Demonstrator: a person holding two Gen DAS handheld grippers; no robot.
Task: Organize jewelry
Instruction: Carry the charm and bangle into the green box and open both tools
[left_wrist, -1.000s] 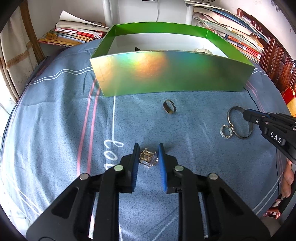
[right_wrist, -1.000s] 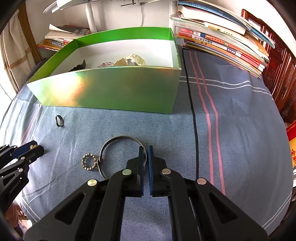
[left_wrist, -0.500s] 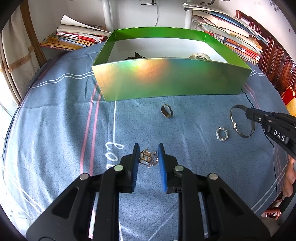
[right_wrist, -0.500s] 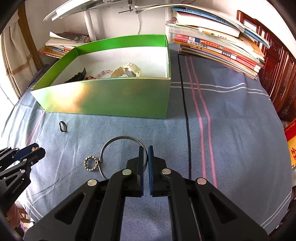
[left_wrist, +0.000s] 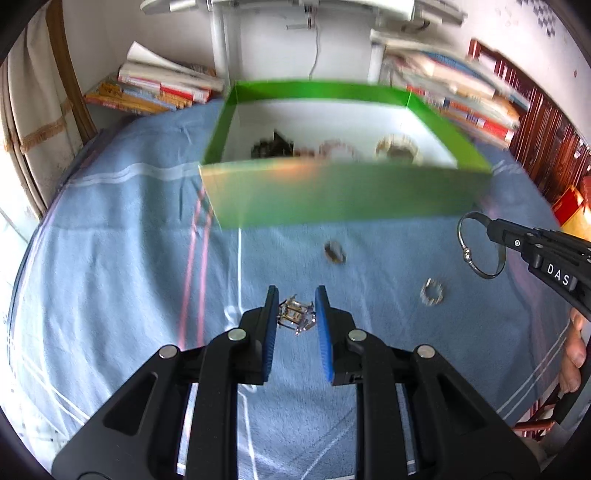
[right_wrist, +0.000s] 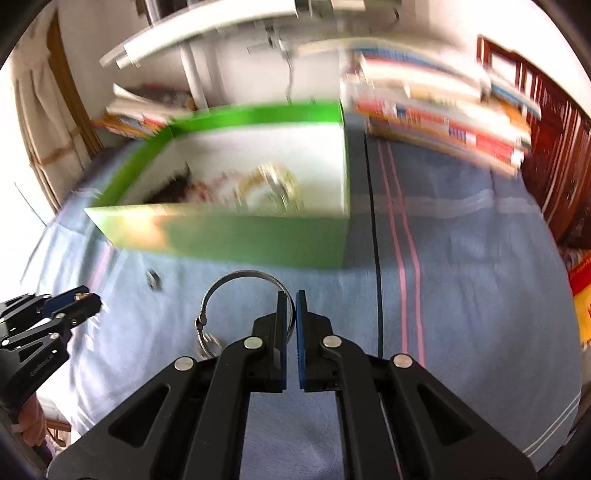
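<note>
My left gripper (left_wrist: 296, 295) is shut on a small sparkly crystal trinket (left_wrist: 295, 318), held above the blue cloth. My right gripper (right_wrist: 291, 297) is shut on the rim of a thin silver bangle (right_wrist: 240, 274), which hangs to its left, clear of the cloth. In the left wrist view the bangle (left_wrist: 459, 232) and the right gripper (left_wrist: 489, 225) show at the right. The left gripper (right_wrist: 86, 297) shows at the left edge of the right wrist view. Ahead stands an open green box (left_wrist: 332, 199) (right_wrist: 240, 240) with blurred jewelry inside.
A small band ring (left_wrist: 334, 253) (right_wrist: 152, 277) and a studded ring (left_wrist: 431, 295) lie on the blue cloth (left_wrist: 129, 258) before the box. Book stacks (left_wrist: 159, 88) (right_wrist: 443, 125) flank the box behind. A person's hand (left_wrist: 572, 350) is at the right edge.
Both grippers have risen with their pieces. The bangle has come off the cloth, away from the studded ring. More of the box's inside shows, and the view is blurred.
</note>
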